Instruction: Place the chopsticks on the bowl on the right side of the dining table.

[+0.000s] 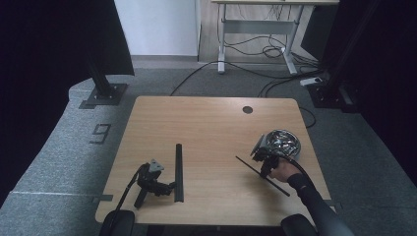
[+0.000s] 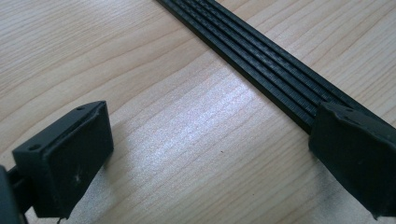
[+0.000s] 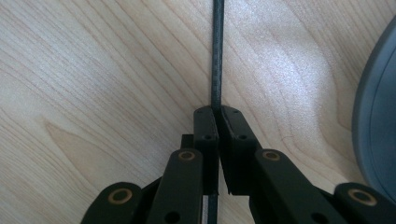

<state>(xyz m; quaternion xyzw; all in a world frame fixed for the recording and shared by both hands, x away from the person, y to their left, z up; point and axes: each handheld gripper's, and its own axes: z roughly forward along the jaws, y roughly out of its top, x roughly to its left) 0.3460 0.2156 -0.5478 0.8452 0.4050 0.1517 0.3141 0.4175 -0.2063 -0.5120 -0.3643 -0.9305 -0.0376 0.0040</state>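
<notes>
The right gripper has its two black jaws pressed together on a thin black rod, pinching it somewhere along its length rather than at an end, so the rod sticks out on both sides of the grip. From above, the rod runs slantwise across the right part of the light wooden table, low over the wood or resting on it (which of the two I cannot tell), with the person's hand behind the gripper. A grip away from the ends probably keeps so slender a piece from tipping once it is lifted.

The left gripper lies on the table near the front left corner with no hand on it. Its jaws stand wide apart and hold nothing: one black pad rests clear on bare wood, the other at the edge of a long flat black ribbed bar. That bar lies roughly front to back, well apart from the rod.

A round shiny metal bowl sits just beside the right gripper on its far side, its grey rim close by in the right gripper view. I judge it the likeliest thing to be knocked if the rod swings that way. The middle of the table between bar and rod leaves room to move.
</notes>
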